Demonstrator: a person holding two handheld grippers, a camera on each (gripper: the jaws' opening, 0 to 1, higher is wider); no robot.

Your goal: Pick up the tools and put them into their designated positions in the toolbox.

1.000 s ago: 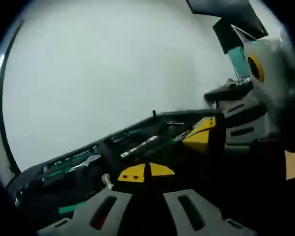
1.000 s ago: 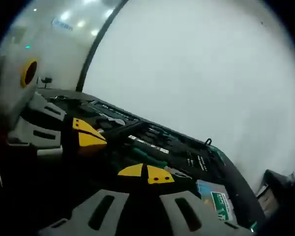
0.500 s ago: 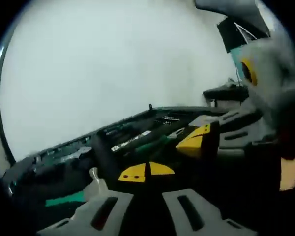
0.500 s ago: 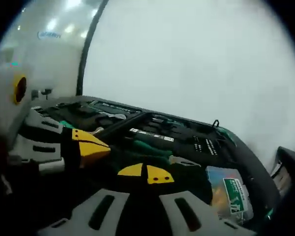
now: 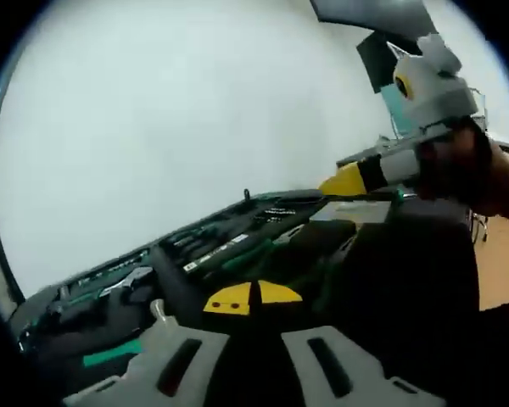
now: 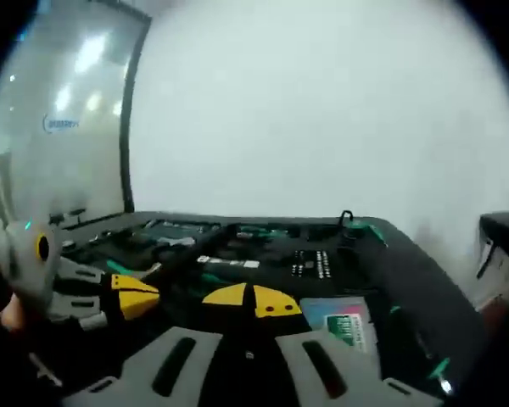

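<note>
Right gripper [image 5: 343,181] now lifted clear of open black toolbox [image 6: 382,254], yellow tips together, apparently empty. Left gripper [image 6: 127,297] low beside green-handled tools [image 6: 237,280] (all seemingly seated in slots); closed too. Probably a placement just finished, next pick pending.

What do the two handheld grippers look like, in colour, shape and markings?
Each gripper has pale grey slotted jaws with yellow tips. The left gripper and right gripper share this build. The body is light grey with a yellow ring mark.
</note>
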